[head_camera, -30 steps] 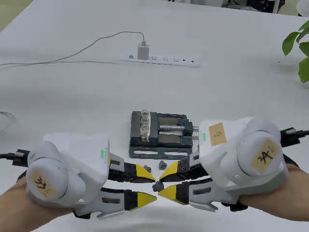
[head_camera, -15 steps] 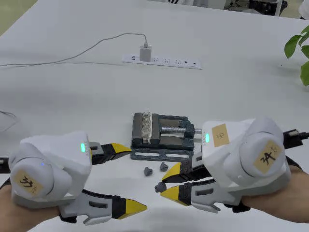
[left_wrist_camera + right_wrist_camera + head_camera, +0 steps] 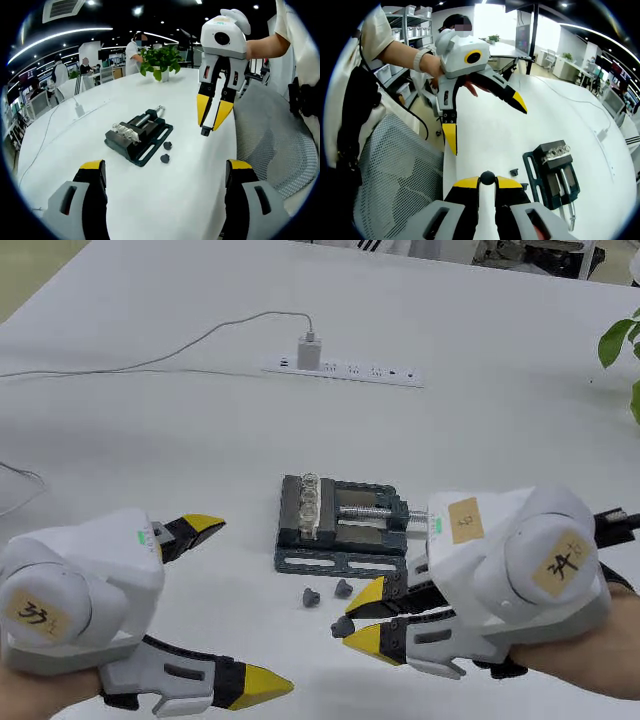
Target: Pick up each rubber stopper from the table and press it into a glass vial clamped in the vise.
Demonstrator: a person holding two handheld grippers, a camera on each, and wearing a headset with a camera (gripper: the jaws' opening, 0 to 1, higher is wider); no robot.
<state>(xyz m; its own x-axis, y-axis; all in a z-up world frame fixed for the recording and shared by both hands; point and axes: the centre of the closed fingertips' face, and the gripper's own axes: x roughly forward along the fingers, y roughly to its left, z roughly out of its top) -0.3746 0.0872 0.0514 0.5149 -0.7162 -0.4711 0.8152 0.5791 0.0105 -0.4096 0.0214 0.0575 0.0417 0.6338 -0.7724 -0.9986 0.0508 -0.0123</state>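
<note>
The white worktop (image 3: 480, 440) spreads across your whole field, with green plant leaves (image 3: 622, 340) showing at its far right edge.

Your left tongs (image 3: 243, 602) hang at the near left, released, the yellow tips spread wide with nothing between them. Your right tongs (image 3: 362, 618) sit at the near right, pointing left, clenched on one dark rubber stopper (image 3: 342, 626) that is pinched right at the yellow tips. In the left gripper view, that stopper hangs clear of the worktop.

Between and just beyond the two tongs stands the dark vise (image 3: 345, 530), flat on the worktop, its screw running toward the right. A white power strip (image 3: 345, 370) lies well beyond the vise, with a white charger (image 3: 309, 350) plugged into its left end and a pale cable (image 3: 180, 348) trailing off to the left.

A short row of clear glass vials (image 3: 310, 502) stands upright, clamped between the vise jaws at its left end. Their mouths look open.

Two loose stoppers (image 3: 310, 595) lie on the worktop just in front of the vise, near each other but apart, and just beside the tips of your right tongs.
</note>
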